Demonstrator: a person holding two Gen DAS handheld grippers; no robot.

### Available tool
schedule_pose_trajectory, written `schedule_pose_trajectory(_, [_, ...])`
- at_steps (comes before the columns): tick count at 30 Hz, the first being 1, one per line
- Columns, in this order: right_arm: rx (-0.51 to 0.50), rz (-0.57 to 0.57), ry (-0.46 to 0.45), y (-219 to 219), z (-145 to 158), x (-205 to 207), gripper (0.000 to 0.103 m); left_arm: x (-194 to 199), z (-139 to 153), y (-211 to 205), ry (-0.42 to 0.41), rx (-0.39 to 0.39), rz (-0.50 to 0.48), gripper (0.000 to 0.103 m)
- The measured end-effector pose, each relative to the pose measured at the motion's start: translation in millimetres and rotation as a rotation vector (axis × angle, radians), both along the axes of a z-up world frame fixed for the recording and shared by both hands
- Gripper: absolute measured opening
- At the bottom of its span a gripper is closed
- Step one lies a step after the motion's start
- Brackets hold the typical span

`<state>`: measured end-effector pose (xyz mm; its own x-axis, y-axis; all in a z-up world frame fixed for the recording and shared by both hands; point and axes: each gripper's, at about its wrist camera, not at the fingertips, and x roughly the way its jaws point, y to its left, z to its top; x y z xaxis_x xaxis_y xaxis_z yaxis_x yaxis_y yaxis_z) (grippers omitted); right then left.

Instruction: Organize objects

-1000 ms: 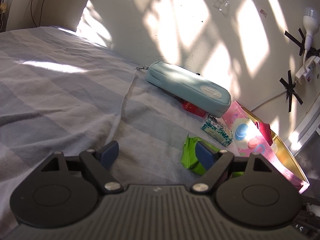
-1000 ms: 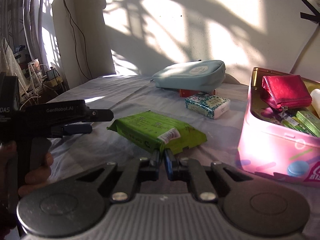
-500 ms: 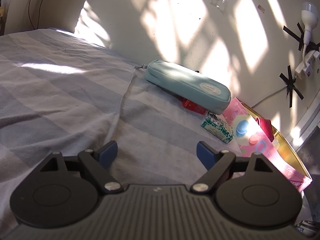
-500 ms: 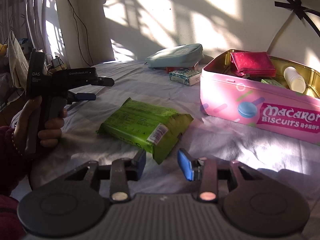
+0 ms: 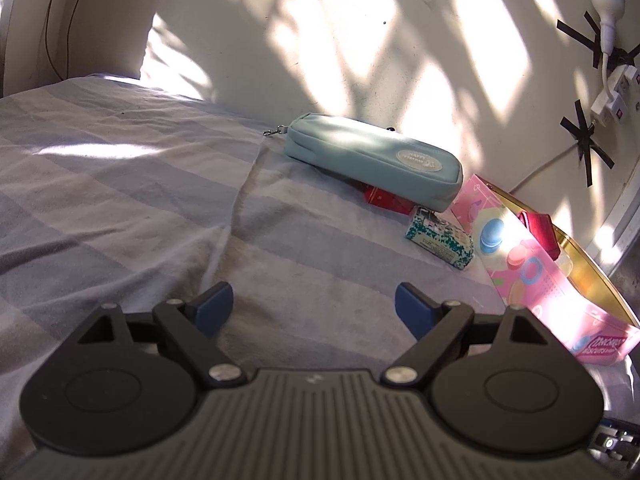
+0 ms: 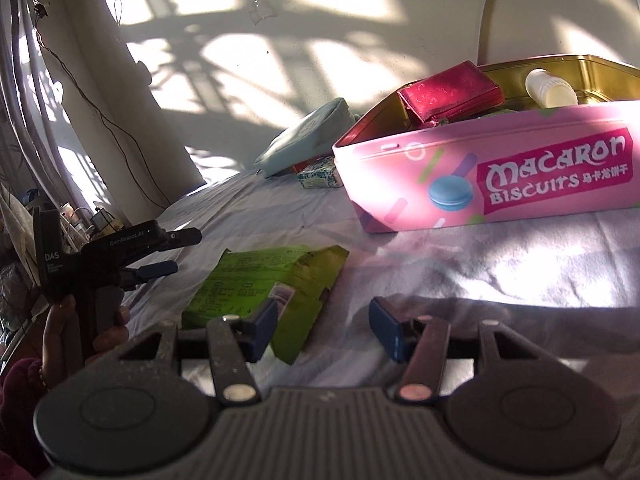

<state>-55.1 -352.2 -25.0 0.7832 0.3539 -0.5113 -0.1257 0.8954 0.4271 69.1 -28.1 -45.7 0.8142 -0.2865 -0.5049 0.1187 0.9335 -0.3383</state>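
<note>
Grey striped bed sheet (image 5: 120, 200) under everything. Pink biscuit tin (image 6: 492, 176) is the landmark: red wallet (image 6: 448, 94) and white bottle (image 6: 550, 90) inside it. Teal pouch (image 5: 372, 160) behind the tin, by the wall, lying on a red box (image 5: 386, 200); small patterned box (image 5: 440, 238) just beside the tin. Green packet (image 6: 260, 288) flat in front of the tin. Right claw (image 6: 324, 326) opening, released, one pad over the packet's corner. Left claw (image 5: 316, 308) opening wide, nothing between.

Right gripper (image 6: 323, 325) opening (green packet (image 6: 267, 282) beside).
</note>
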Motion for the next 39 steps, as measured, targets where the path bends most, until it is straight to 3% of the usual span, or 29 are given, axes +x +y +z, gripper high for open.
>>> schedule_pose_trajectory(5, [0.019, 0.005, -0.003, -1.2, -1.8, 1.2, 0.055, 0.2, 0.3, 3.7, 0.002, -0.038, -0.023, 0.09])
schedule_pose_trajectory(9, [0.004, 0.023, -0.009, 2.1, 0.3, 0.2, 0.059, -0.6, 0.5, 2.0, 0.023, -0.127, -0.135, 0.09])
schedule_pose_trajectory(12, [-0.041, 0.063, -0.016, 9.7, 4.1, 0.2, 0.067, -3.5, 3.4, -10.3, 0.053, -0.187, -0.24, 0.09])
schedule_pose_trajectory(15, [-0.142, 0.11, -0.037, 24.3, 8.5, -0.3, 0.076, -8.4, 10.4, -25.4, 0.058, -0.2, -0.314, 0.091])
schedule_pose_trajectory(20, [-0.334, 0.157, -0.038, 51.0, 4.0, 4.8, 0.08, -12.7, 13.0, -50.1, 0.066, -0.164, -0.395, 0.096])
schedule_pose_trajectory(23, [-0.4, 0.164, -0.043, 61.2, 2.3, 5.9, 0.081, -9.2, 2.4, -59.4, 0.106, -0.149, -0.413, 0.096])
schedule_pose_trajectory(24, [-0.415, 0.165, -0.045, 63.5, 1.8, 6.4, 0.081, -12.1, 1.5, -60.7, 0.081, -0.135, -0.414, 0.098])
schedule_pose_trajectory(29, [-0.431, 0.167, -0.052, 67.8, 0.9, 9.5, 0.082, -18.9, -0.1, -68.9, 0.033, -0.061, -0.427, 0.098])
schedule_pose_trajectory(39, [-0.432, 0.174, -0.059, 68.6, -0.1, 10.7, 0.084, -16.2, -2.0, -62.1, 0.026, -0.12, -0.418, 0.099])
